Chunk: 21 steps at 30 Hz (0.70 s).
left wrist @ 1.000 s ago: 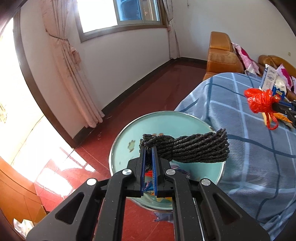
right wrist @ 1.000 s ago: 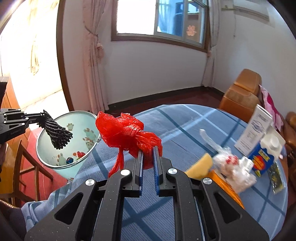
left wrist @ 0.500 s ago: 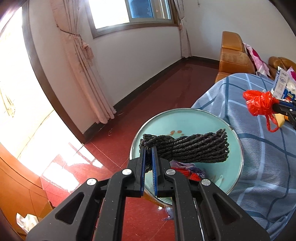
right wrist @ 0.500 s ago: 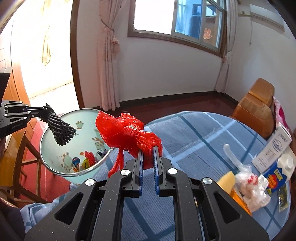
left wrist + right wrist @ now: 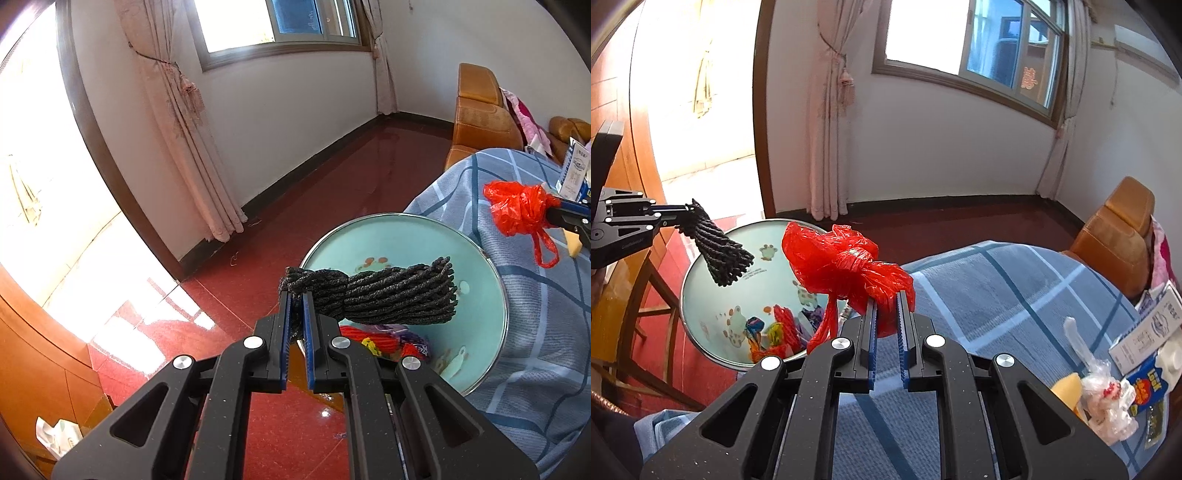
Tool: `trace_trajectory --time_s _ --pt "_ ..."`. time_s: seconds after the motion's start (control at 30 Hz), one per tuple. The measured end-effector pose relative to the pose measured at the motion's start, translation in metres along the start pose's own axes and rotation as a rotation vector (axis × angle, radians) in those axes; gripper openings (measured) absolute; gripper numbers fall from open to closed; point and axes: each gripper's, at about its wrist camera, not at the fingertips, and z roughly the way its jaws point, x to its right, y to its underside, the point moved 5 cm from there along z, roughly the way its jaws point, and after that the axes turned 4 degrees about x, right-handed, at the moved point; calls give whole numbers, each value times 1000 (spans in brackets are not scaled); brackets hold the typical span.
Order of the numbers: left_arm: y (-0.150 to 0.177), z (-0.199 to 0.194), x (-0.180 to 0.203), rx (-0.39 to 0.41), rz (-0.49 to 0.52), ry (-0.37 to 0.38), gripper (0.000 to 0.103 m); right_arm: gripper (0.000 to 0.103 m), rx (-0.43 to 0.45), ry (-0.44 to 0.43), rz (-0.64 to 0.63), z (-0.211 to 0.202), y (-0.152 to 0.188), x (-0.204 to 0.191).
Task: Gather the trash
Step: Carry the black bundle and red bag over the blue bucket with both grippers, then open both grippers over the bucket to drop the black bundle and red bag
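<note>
My left gripper (image 5: 297, 295) is shut on one end of a black rope bundle (image 5: 384, 293), which hangs over the pale green trash bin (image 5: 476, 295). In the right wrist view the same left gripper (image 5: 685, 214) holds the rope bundle (image 5: 720, 251) above the bin's (image 5: 705, 295) left side. My right gripper (image 5: 886, 295) is shut on a knotted red plastic bag (image 5: 846, 262), held at the bin's right rim, over the table edge. The red bag (image 5: 521, 212) also shows at the right of the left wrist view. Colourful wrappers (image 5: 775, 332) lie in the bin.
The table has a blue checked cloth (image 5: 997, 280). On it at the right lie a clear bag with food (image 5: 1104, 402), a yellow piece (image 5: 1065, 387) and cartons (image 5: 1145, 339). Orange armchairs (image 5: 1115, 229) stand behind. A wooden chair (image 5: 646, 314) is left of the bin, on red floor (image 5: 258, 240).
Both grippers have swung left with their loads. The rope bundle now hangs further over the bin, and the red bag has come from over the table to the bin's rim.
</note>
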Motion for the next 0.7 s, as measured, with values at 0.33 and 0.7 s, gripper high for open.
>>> trace_trajectory --time_s 0.33,0.7 --pt "1 1 1 -2 -8 16 10 11 -7 -34 -28 6 -4 -14" --pt "3 -1 15 5 1 44 47 46 12 -63 -46 2 -2 -25"
